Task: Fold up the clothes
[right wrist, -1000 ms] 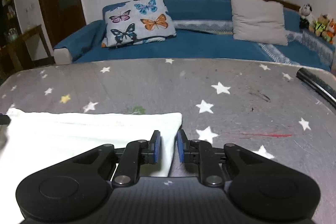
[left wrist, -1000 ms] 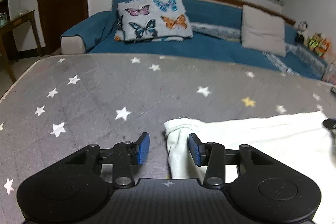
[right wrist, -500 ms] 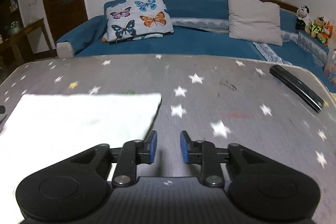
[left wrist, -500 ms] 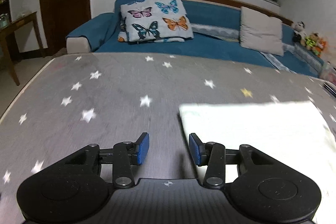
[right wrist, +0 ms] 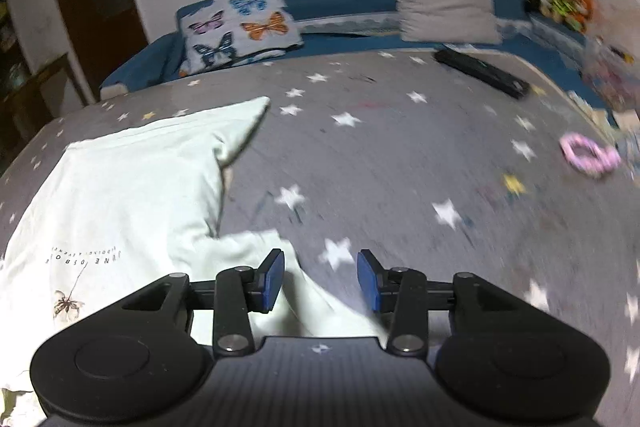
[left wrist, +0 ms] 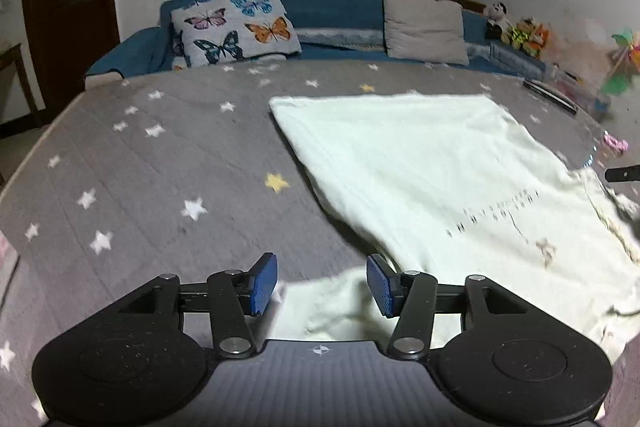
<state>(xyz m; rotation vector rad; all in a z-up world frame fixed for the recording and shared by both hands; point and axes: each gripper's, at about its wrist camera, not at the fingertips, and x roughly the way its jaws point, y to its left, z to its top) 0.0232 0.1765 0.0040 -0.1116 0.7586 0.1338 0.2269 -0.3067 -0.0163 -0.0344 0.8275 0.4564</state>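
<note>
A pale shirt (left wrist: 420,163) lies spread on the grey star table (left wrist: 160,167).
The left gripper (left wrist: 322,285) and right gripper (right wrist: 320,281) are both opening, each over a loose bit of shirt, not pinching it. A pink hair tie (right wrist: 590,155) lies well apart.

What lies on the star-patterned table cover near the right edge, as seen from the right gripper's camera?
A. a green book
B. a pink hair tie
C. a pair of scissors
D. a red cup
B: a pink hair tie lies on the grey table cover, far from the white shirt.
</note>
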